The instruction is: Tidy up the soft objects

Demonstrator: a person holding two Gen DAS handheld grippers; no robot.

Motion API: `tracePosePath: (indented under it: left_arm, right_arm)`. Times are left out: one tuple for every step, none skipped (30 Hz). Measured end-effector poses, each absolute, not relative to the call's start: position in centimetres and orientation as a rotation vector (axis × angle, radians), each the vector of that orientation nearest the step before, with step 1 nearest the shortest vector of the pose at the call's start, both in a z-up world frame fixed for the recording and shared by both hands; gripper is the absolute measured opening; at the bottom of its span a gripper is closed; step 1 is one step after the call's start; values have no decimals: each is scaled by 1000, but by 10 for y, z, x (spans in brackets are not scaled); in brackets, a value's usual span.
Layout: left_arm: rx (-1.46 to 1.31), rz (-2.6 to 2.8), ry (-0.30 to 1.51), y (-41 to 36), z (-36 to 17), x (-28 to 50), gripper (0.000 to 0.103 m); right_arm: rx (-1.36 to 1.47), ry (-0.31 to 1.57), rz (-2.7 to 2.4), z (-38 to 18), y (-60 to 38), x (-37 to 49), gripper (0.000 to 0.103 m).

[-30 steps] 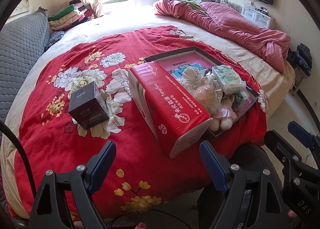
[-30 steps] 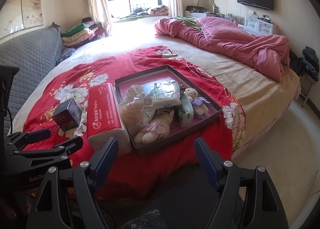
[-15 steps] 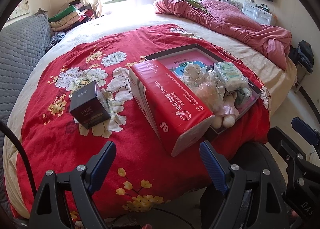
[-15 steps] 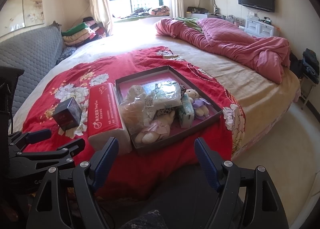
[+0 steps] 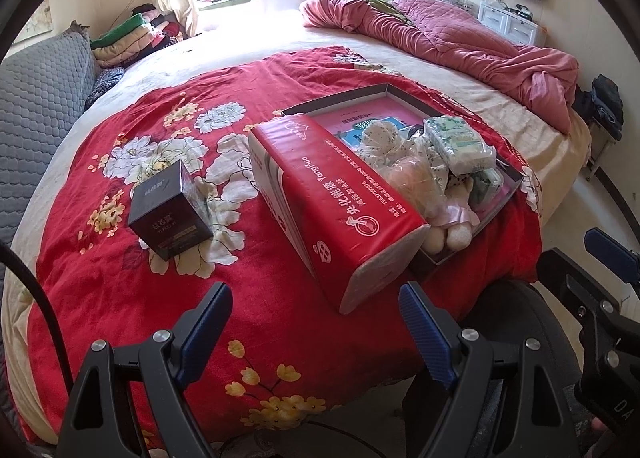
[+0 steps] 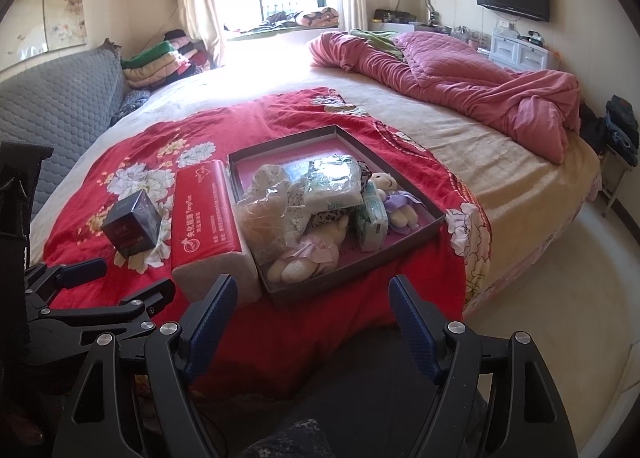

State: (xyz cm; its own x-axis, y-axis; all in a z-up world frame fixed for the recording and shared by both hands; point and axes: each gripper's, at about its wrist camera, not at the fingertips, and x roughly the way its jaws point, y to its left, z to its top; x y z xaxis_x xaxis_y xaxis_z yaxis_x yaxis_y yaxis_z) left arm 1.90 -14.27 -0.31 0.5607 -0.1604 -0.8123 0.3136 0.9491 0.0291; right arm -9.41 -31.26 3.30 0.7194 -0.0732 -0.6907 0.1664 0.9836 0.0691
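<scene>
A shallow dark tray [image 6: 434, 216] [image 5: 514, 178] lies on the red floral blanket [image 5: 120, 278] near the bed's front edge. In it are piled tissue packs [image 6: 332, 182] [image 5: 458, 140], a plush bear in pink [image 6: 308, 254], a plush bear in purple [image 6: 394, 198] and bagged soft items. A long red tissue pack [image 5: 332, 202] [image 6: 204, 218] lies against the tray's left side. My left gripper [image 5: 316, 322] hovers open just before the red pack's near end, nothing between its fingers. My right gripper [image 6: 312, 314] stands open before the tray's front edge, empty.
A small dark box [image 5: 170, 214] [image 6: 132, 224] stands on the blanket left of the red pack. A crumpled pink quilt [image 6: 472, 82] lies at the back right. A grey padded headboard [image 6: 56, 106] runs along the left, with folded clothes [image 6: 160, 58] beyond. Floor shows right of the bed.
The left wrist view has shifted slightly, with the bed and its objects sitting a little lower and nearer. Both grippers stay open; nothing on the bed has moved.
</scene>
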Motion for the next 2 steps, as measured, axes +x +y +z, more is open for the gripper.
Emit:
tracePosePath:
  left_arm:
    - [165,-288,938,-141,-4,20,85]
    - [144,-297,937,-137,-4,20,85]
  right_arm:
    - [126,759,-134,33,-312,-94,79]
    - [116,753,-131,35,-310,-93,79]
